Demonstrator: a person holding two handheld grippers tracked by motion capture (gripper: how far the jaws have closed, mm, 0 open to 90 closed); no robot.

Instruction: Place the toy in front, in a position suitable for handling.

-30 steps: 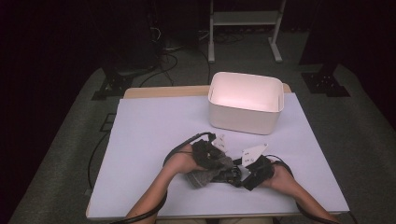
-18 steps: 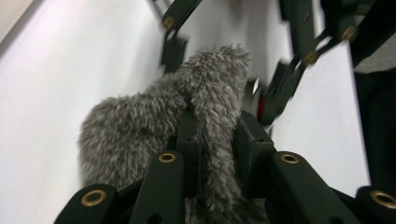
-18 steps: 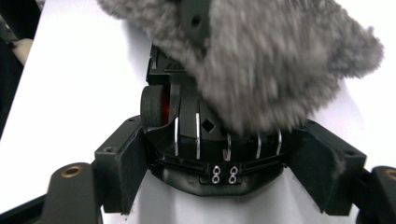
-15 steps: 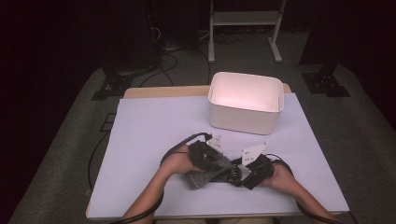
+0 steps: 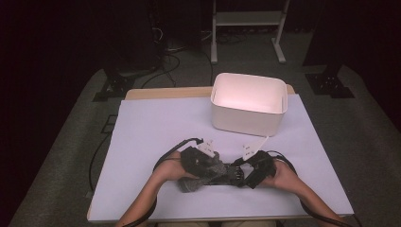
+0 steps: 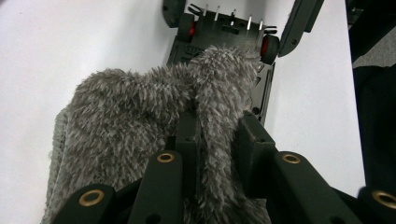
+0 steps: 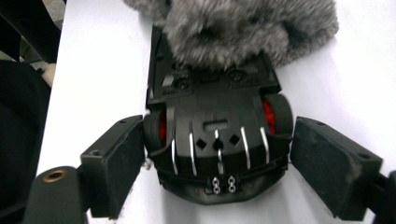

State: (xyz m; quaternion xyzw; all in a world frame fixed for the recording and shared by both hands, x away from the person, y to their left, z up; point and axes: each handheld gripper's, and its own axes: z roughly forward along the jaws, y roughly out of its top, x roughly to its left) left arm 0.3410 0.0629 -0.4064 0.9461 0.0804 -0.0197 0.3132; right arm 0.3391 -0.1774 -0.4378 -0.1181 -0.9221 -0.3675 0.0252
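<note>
Grey fuzzy sock point(image 6: 154, 121) pinched in left gripper point(image 6: 217, 140), pulled over toy car point(image 7: 217, 140) lying lengthwise between just-widened, non-touching pads of right gripper point(image 7: 217, 172).

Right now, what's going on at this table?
A person is working with a hand-held gripper in each hand on the white table. The left hand-held gripper is clamped on a fuzzy grey cloth that covers one end of a black toy car lying upside down. The right hand-held gripper has just been opening; its jaws sit either side of the car's other end without pressing it. A white bin stands farther back.
</note>
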